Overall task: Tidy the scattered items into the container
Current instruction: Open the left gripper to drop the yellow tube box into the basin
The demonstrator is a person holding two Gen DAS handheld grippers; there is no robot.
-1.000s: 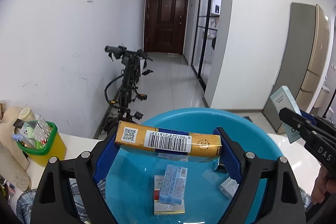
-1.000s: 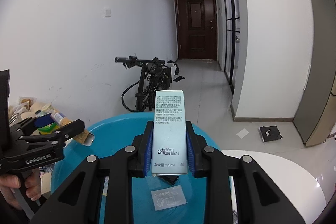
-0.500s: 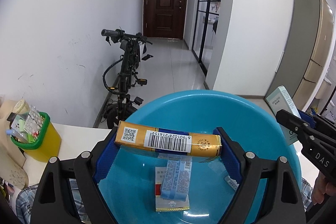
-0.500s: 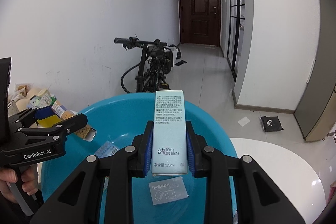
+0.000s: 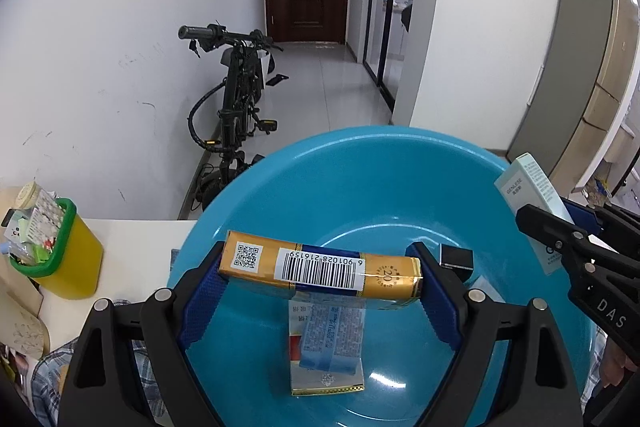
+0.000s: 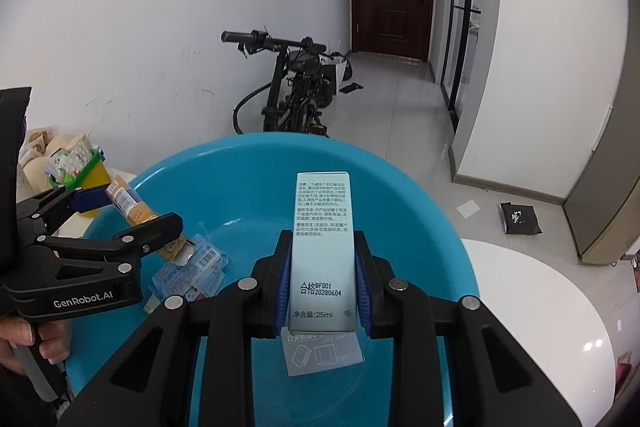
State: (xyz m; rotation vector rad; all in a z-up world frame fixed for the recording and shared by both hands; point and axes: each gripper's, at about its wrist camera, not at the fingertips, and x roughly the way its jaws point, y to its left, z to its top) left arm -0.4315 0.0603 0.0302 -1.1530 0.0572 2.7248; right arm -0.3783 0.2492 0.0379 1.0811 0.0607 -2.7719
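The left tongs (image 5: 320, 269) pinch a gold cigarette pack (image 5: 320, 269) by its two ends, its barcode side facing the camera, and hold it crosswise above the inside of the blue plastic basin (image 5: 360, 179). The right tongs (image 6: 323, 267) are pressed tight on a pale green carton (image 6: 323, 251), which stands upright between the blue pads and also hangs over the basin. Down on the basin floor, in the left wrist view, lie a light blue packet (image 5: 332, 337) resting on top of a red and white cigarette pack (image 5: 326, 381), and a small black box (image 5: 456, 261) near the right finger. In the right wrist view a clear printed sachet (image 6: 322, 353) lies flat on the basin floor just under the carton. The basin sits on a white bench (image 6: 540, 307). At the bench's far left edge stands a yellow bin with a green rim (image 5: 60, 255), stuffed with packets. A hand (image 6: 24, 343) grips the handle of the left tongs. A black bicycle (image 5: 236, 99) leans against the wall behind.
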